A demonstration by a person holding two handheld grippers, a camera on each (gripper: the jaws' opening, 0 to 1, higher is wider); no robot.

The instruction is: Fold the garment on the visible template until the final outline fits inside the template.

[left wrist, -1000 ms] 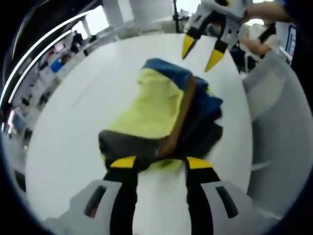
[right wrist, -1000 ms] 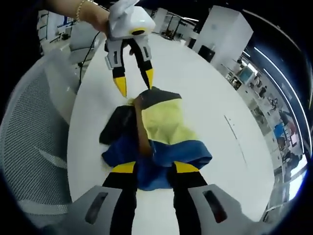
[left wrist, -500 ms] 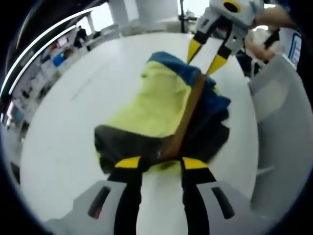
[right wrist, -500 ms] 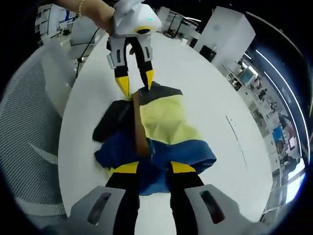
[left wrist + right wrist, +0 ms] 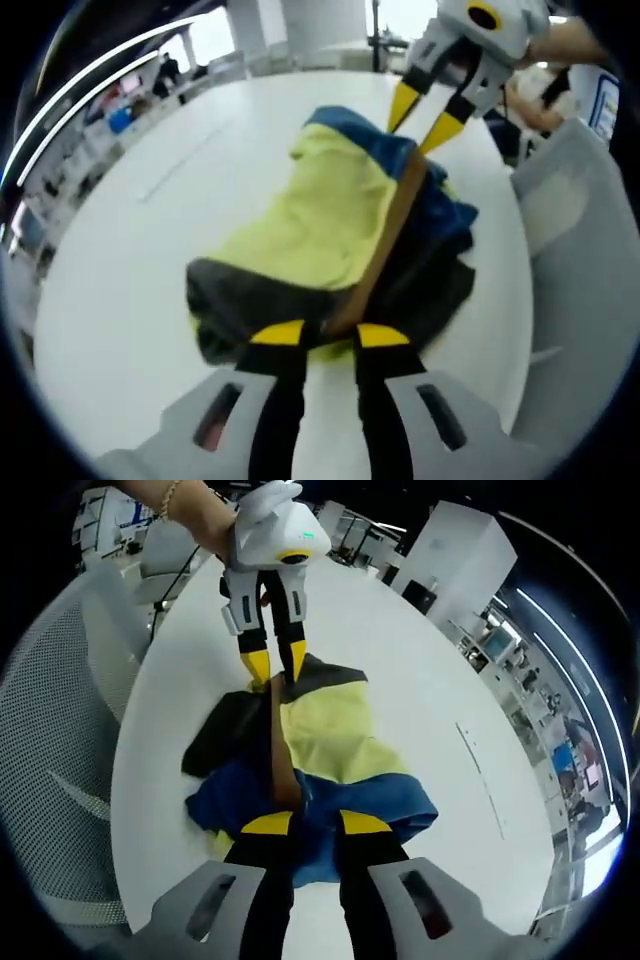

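White table (image 5: 130, 260): bare surface lies open from 7 to 11 o'clock of the garment (image 5: 330, 235) in the left gripper view. Right gripper (image 5: 425, 112) stands at the garment's 1 o'clock end. Mesh chair (image 5: 55, 780) borders the table edge at 9 o'clock in the right gripper view; left gripper (image 5: 272, 663) occupies 12 o'clock; bare table runs from 1 to 4 o'clock.

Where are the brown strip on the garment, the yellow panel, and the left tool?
brown strip (image 5: 385, 248), left gripper view, midway along the strip.
yellow panel (image 5: 325, 735), right gripper view, centre of the yellow fabric.
left tool (image 5: 275, 667), right gripper view, between its yellow tips at the garment's far edge.
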